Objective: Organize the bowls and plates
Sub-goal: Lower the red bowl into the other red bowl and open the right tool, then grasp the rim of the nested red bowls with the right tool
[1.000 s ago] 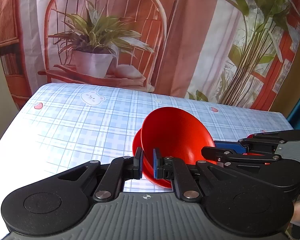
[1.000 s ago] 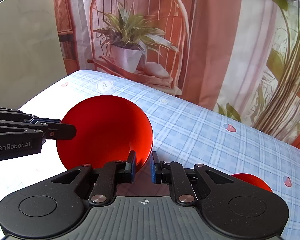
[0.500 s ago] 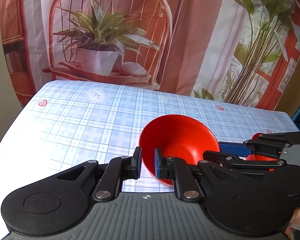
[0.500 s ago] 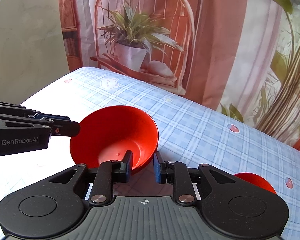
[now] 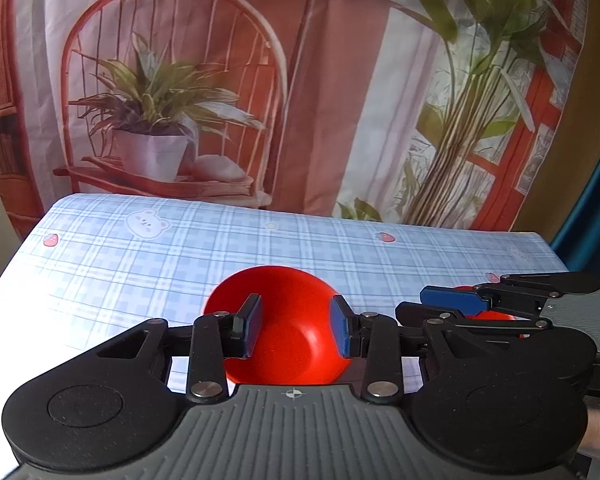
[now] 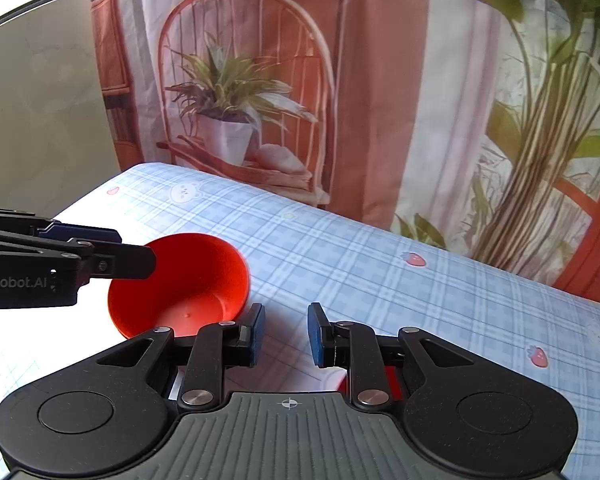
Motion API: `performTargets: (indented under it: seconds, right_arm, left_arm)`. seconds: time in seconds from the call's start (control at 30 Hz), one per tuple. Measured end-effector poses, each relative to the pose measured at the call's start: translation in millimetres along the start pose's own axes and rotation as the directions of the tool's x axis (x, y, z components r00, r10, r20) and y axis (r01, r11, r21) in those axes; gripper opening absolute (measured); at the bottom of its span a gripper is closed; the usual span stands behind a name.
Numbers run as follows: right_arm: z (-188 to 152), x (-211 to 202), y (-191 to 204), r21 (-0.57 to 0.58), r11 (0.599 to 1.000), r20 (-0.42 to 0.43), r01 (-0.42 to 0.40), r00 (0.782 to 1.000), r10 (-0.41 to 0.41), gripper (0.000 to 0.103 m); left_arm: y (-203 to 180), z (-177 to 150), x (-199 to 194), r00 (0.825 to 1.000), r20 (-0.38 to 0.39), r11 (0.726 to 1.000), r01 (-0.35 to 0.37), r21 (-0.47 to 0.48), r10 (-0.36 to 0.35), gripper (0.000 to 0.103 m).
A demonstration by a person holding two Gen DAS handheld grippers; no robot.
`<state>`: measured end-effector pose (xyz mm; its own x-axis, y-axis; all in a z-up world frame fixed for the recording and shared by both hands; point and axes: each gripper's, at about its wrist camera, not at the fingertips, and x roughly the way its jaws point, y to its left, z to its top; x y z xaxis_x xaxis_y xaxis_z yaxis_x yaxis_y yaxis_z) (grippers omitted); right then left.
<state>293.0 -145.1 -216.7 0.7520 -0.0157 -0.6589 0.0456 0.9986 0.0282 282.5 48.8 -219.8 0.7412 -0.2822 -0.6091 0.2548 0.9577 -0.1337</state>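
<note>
Both grippers point down toward the checked tablecloth (image 5: 148, 264). The left gripper (image 5: 296, 330) is opening its jaws; the red bowl (image 5: 284, 320) shows between the pads, untouched, sitting upright on the cloth. The right gripper (image 6: 286, 334) has its fingers apart over bare cloth, just beside the bowl. A second ago both pinched the tilted bowl's rim. Only the right view shows a second red piece (image 6: 384, 380) under that gripper.

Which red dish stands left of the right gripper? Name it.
The open red bowl upright on the checked cloth; the other red dish is mostly hidden beneath the right gripper.
</note>
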Motion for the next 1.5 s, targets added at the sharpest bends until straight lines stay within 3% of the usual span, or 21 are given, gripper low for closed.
performTargets:
  seconds: [0.43,0.8,1.07,1.33,1.5]
  right_arm:
    - [-29.3,-26.9,-90.8,0.117,0.987,0.009,0.11,0.994,-0.112,0.021]
    - [-55.2,-35.8,-136.7,0.227,0.966,-0.017,0.123,0.992,-0.122,0.022]
    - [-69.7,-32.1,-142.9,0.275,0.957,-0.038,0.088,0.996,-0.081,0.021]
    - [-76.2,-28.8,-136.9,0.266,0.961,-0.054,0.073,0.997,-0.061,0.016]
    - [-76.6,-29.9,-134.6,0.262,0.962,-0.052,0.074,0.997,-0.063,0.013]
  left_arm:
    - [-58.3,-6.7,28.0,0.993,-0.061,0.994,0.102,0.03,-0.1,0.039]
    - [-89.4,-17.2,59.2,0.981,-0.131,0.988,0.147,0.04,-0.141,0.038]
    - [-101.7,-25.5,72.2,0.976,-0.163,0.986,0.157,0.049,-0.147,0.038]
    - [-105.2,-27.9,76.0,0.97,-0.175,0.982,0.179,0.061,-0.166,0.021]
    - [-105.4,-29.7,74.6,0.969,-0.176,0.98,0.187,0.069,-0.172,0.021]
